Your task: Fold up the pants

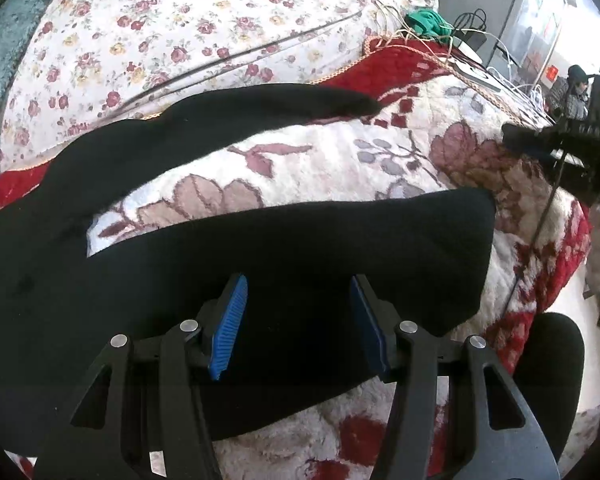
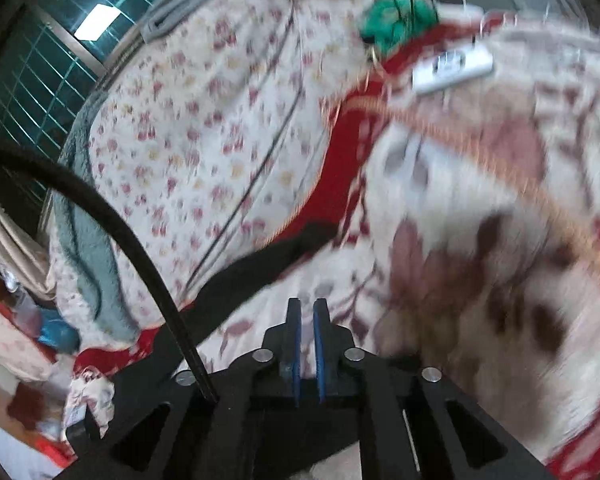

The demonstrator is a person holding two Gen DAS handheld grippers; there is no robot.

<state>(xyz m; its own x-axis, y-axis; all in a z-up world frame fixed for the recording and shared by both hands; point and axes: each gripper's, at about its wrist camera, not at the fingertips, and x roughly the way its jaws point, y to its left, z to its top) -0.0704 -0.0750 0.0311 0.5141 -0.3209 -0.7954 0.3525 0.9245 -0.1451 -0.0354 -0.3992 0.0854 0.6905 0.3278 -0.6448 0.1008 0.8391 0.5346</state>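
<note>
The black pants (image 1: 260, 248) are lying spread on the plush red-and-cream flowered blanket (image 1: 340, 160) that covers the bed, with the two legs splayed apart in a V: the near leg is running across under the left gripper (image 1: 298, 320), and the far leg (image 1: 240, 112) is reaching up onto the blanket's red border beside the small-flowered sheet (image 1: 160, 20).

The left gripper is hanging over the near leg with its jaws released and standing well apart. Whether the blue pads (image 1: 230, 320) are touching the cloth cannot be told from here, but nothing is being pinched. The right gripper (image 2: 306, 336) is sitting above bare blanket with its jaws parted by only a narrow slit and nothing between them; its view is blurred, and only the far leg's end is showing as a dark streak to its left.

The risks are looking like these:
- The plush pile is likely to come up with the cloth if either pair of jaws is closing too deep, dragging the blanket and skewing the fold.
- With the legs lying this far apart, bringing one over the other with a single grip is probably going to leave it twisted or bunched.
- The black cable (image 2: 100, 216) is looping beside the right gripper and could be snagging the fabric.
</note>
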